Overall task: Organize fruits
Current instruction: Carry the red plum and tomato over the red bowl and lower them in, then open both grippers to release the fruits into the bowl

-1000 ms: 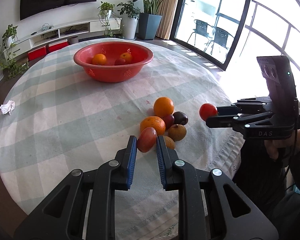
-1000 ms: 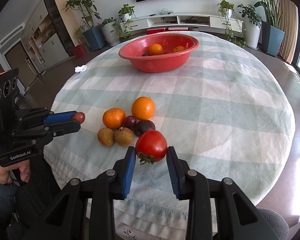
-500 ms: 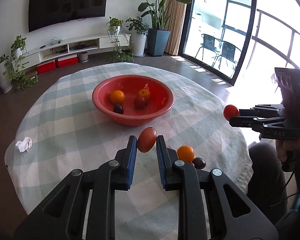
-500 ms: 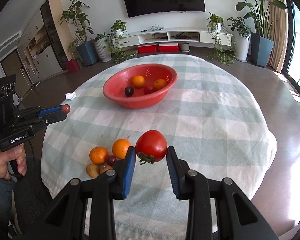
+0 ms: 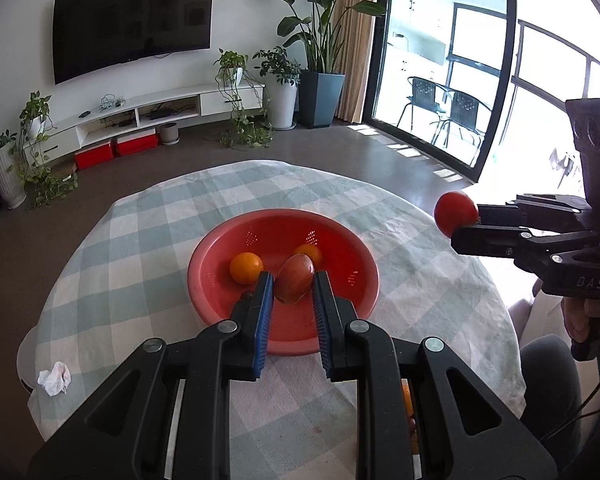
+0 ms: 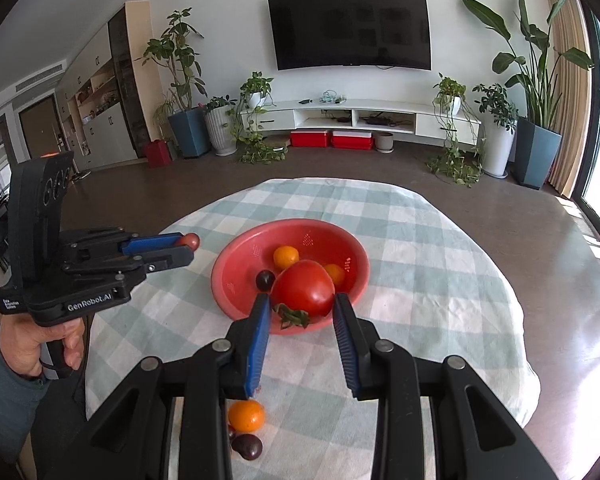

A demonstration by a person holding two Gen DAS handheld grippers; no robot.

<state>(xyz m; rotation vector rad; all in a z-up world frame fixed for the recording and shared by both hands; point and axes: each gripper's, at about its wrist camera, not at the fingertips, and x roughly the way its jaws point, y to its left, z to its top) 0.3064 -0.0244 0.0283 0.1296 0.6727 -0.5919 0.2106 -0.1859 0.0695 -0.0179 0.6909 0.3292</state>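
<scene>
My left gripper (image 5: 289, 292) is shut on a small reddish oval fruit (image 5: 294, 278) and holds it high over the near part of the red bowl (image 5: 220, 248). The bowl holds two oranges (image 5: 245, 267) and a dark plum (image 6: 265, 280). My right gripper (image 6: 300, 312) is shut on a red tomato (image 6: 303, 288) with a green stem, held above the bowl's near rim (image 6: 236, 308). The right gripper also shows in the left wrist view (image 5: 466, 224), right of the bowl. The left gripper shows in the right wrist view (image 6: 186, 248), left of the bowl.
The round table has a green and white checked cloth (image 5: 148, 216). An orange (image 6: 246, 415) and a dark plum (image 6: 247, 446) lie on the cloth near the front edge, under my right gripper. A crumpled tissue (image 5: 54, 378) lies at the cloth's left edge.
Both grippers rose from the fruit pile at the table's front and moved forward over the red bowl, each still holding its fruit. The bowl now lies right beneath them.
</scene>
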